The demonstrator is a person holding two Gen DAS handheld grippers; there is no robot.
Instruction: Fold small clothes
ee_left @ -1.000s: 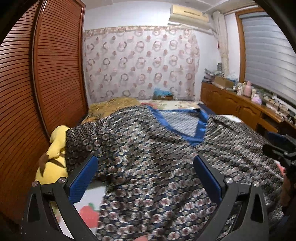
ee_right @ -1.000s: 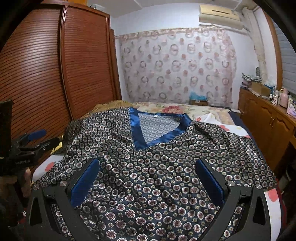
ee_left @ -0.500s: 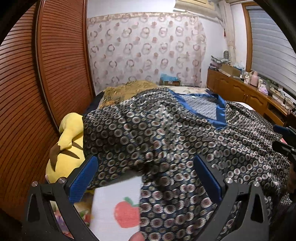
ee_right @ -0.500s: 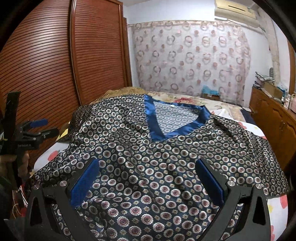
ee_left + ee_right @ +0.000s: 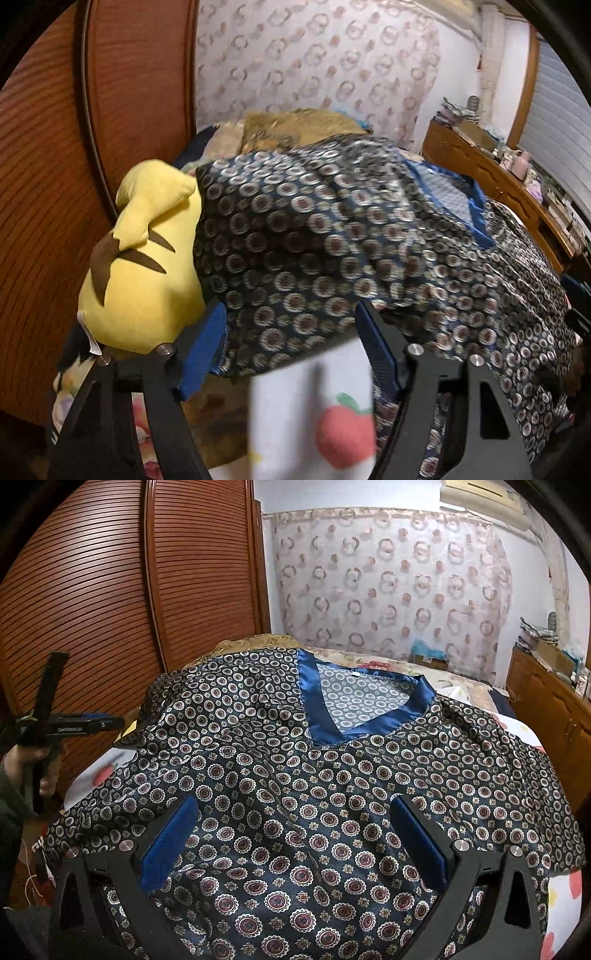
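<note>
Right wrist view: patterned shirt [image 5: 295,794] spread beneath gaping right tool [image 5: 295,842].

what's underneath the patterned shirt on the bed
A white bedsheet with red fruit prints shows beneath the patterned shirt edge; the rest is covered.

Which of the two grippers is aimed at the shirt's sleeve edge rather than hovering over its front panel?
The left gripper. Its open fingers frame the patterned shirt sleeve edge beside the yellow plush toy; the right gripper hangs open over the front, below the blue V-neck collar.
</note>
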